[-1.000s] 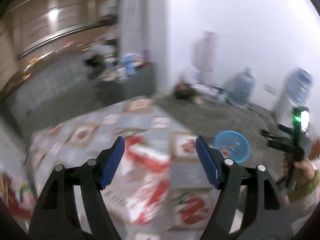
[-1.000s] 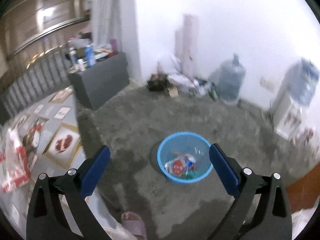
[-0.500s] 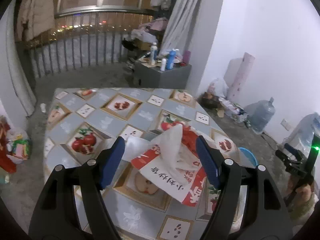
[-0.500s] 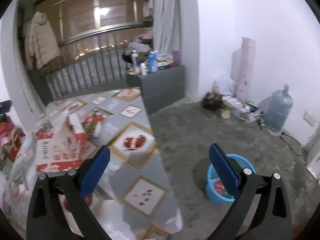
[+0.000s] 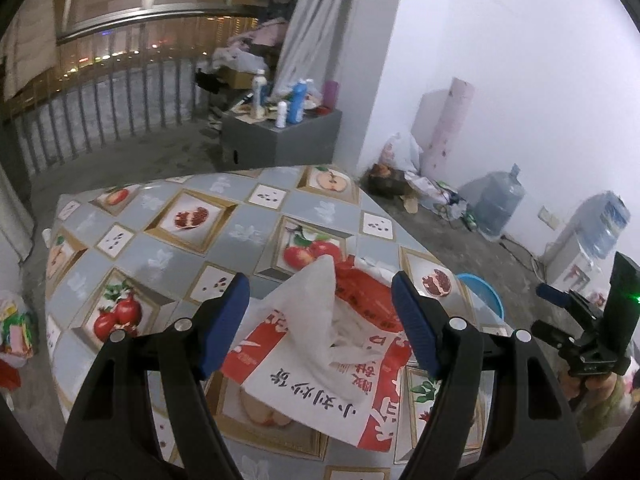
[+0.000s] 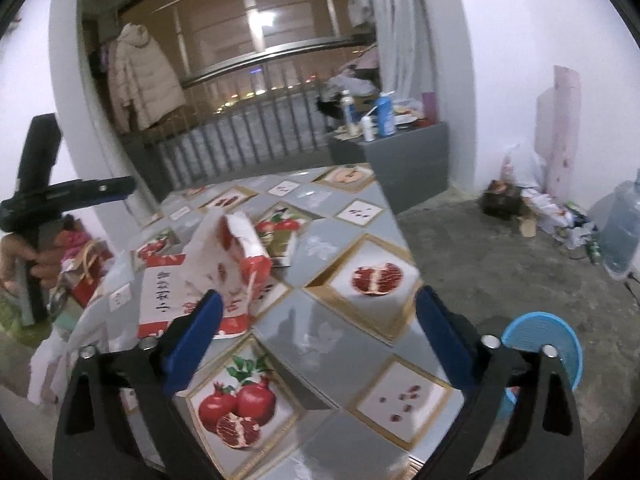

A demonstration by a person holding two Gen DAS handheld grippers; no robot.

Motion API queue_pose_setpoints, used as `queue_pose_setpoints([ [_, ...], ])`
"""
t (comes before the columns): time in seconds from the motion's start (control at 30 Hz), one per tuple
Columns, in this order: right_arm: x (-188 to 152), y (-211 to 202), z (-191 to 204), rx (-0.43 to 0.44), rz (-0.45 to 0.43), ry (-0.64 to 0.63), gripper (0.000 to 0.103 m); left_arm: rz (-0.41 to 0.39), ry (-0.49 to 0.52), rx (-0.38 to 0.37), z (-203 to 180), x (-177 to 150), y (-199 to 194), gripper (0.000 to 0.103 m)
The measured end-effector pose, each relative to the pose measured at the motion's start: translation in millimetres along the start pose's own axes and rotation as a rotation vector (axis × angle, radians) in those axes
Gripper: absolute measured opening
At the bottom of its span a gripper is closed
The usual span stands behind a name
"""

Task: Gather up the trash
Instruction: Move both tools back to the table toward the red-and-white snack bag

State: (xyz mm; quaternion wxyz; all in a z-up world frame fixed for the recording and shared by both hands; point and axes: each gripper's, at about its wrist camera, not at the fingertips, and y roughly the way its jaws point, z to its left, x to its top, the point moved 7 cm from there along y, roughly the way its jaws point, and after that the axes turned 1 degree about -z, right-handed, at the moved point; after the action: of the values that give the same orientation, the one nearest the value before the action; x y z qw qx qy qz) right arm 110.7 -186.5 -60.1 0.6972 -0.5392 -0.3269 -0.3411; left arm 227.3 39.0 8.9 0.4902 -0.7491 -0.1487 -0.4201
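L gripper (image 5: pixel 320 300) is held w/ jaws wide apart over the table (image 5: pixel 248 232), pointed down at the bag (image 5: pixel 320 364); nothing is gripped, pads are seen clear of the plastic on both sides. The bag, a crumpled red-and-white plastic one w/ a white peak sticking up, is seen lying on the fruit-print cloth near the table's right edge, approx. between the L fingers in that view.

R gripper (image 6: pixel 318 326) is also empty; its jaws are wide but closing a bit, w/ only bare cloth framed between them. From the R wrist view the bag (image 6: pixel 200 276) is seen to the left of the R gripper, just past its left finger, not touched.

A blue basket (image 6: pixel 556 344) is seen on the floor beside the table, on the right, partly hidden behind the R finger. In the L view the basket (image 5: pixel 484 292) shows just past the table edge.

A grey cabinet (image 5: pixel 280 140) w/ bottles stands beyond the table.
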Motion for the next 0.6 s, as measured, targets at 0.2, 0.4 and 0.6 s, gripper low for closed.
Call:
queue_pose_setpoints([
  [0.2, -4.1, 22.3, 11.0, 0.053, 0.041, 0.004, 0.073, 0.033, 0.015, -0.027, -0.5, -1.7, 19.9, 0.069],
  [0.4, -7.5, 42.8, 22.9, 0.093, 0.08, -0.01, 0.062, 0.065, 0.062, -0.053, -3.7, -5.0, 38.3, 0.069],
  [0.6, -8.8, 63.3, 28.9, 0.126, 0.122, -0.008, 0.055, 0.099, 0.083, -0.069, -2.7, -9.5, 57.3, 0.066],
])
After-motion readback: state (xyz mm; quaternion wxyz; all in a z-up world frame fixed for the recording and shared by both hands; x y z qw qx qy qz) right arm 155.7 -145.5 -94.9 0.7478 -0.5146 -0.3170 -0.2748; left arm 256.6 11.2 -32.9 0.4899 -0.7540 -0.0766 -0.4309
